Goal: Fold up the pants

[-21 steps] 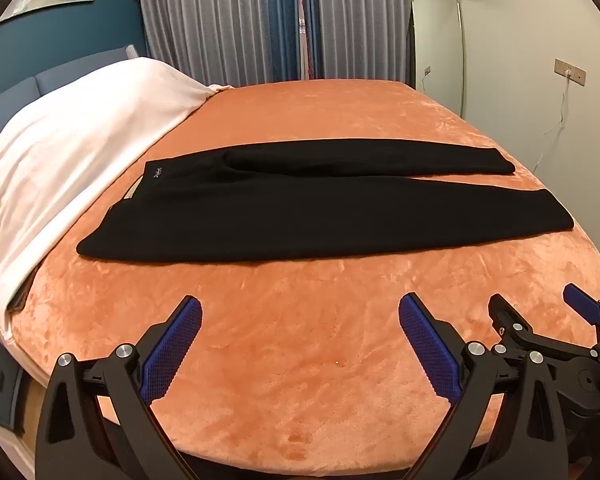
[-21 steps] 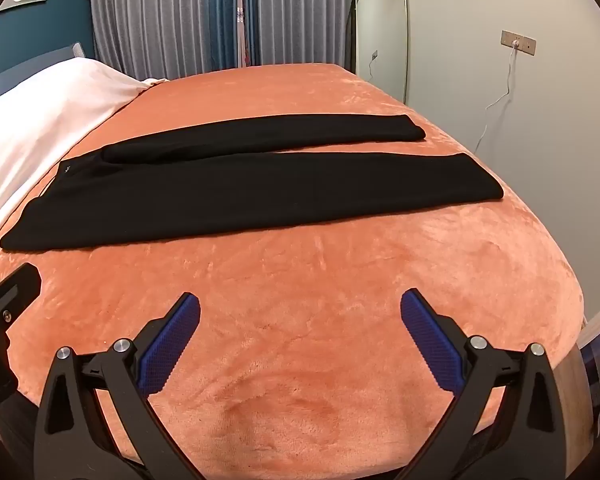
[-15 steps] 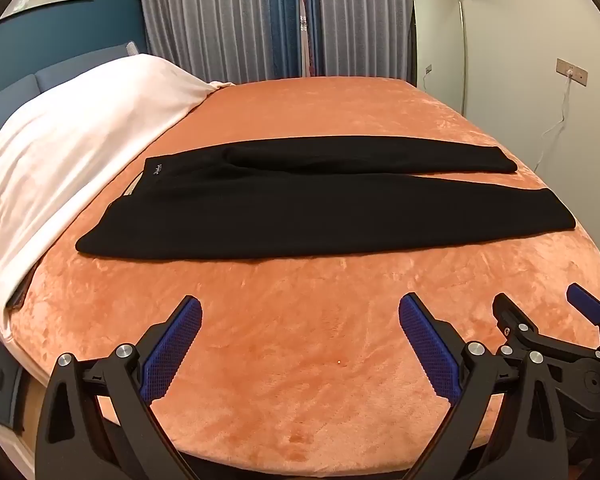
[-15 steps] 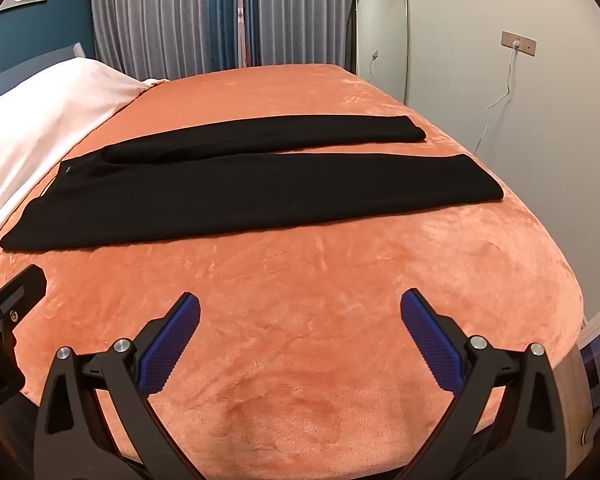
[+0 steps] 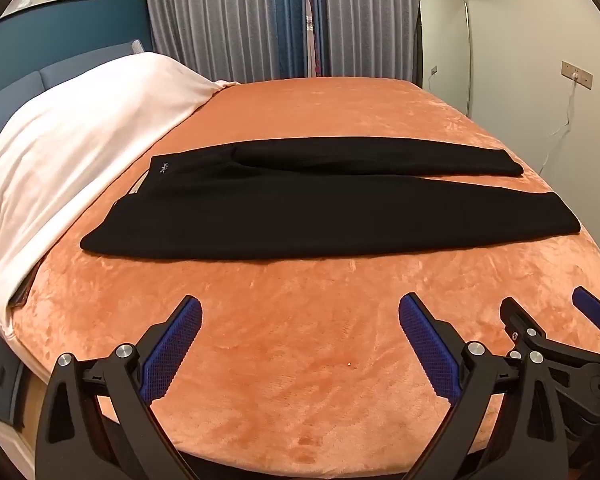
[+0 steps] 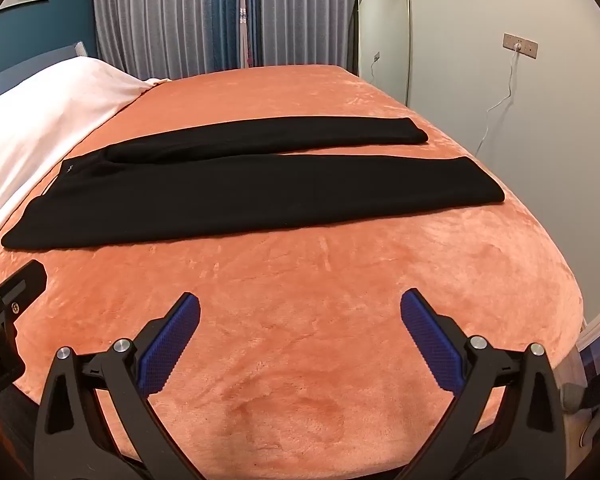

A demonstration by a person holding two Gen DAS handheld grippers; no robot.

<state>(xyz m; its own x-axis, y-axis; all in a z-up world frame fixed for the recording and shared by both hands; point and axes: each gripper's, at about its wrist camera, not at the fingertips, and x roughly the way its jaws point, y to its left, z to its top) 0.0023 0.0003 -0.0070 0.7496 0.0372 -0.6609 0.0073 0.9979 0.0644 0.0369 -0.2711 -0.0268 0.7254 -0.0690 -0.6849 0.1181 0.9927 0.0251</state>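
The left gripper (image 5: 300,344) is being held low over the near edge of the orange bedspread (image 5: 300,304), pointed forward and level toward the black pants (image 5: 324,212). Its jaws are being kept spread wide, with nothing gripped between the blue-padded fingers (image 5: 172,354). The right gripper (image 6: 300,340) is being held in the same pose just beside it, on the side toward the pant cuffs; its jaws are likewise being kept wide apart and nothing is being gripped between its fingers (image 6: 432,348). Both grippers are being held well short of the pants, with bare bedspread lying between the fingertips and the near pant leg.

The pants are being shown laid flat across the middle of the bedspread, lengthwise from side to side. The waistband (image 5: 156,172), with a small pale mark on it, is being seen at the end nearest the white blanket (image 5: 72,140). The two legs are being shown stretched out away from the blanket, side by side and slightly parted toward the cuffs, so that a thin wedge of orange is being exposed between them. The near leg is being seen as broader and longer than the far one. The fabric is being shown smooth and unfolded.
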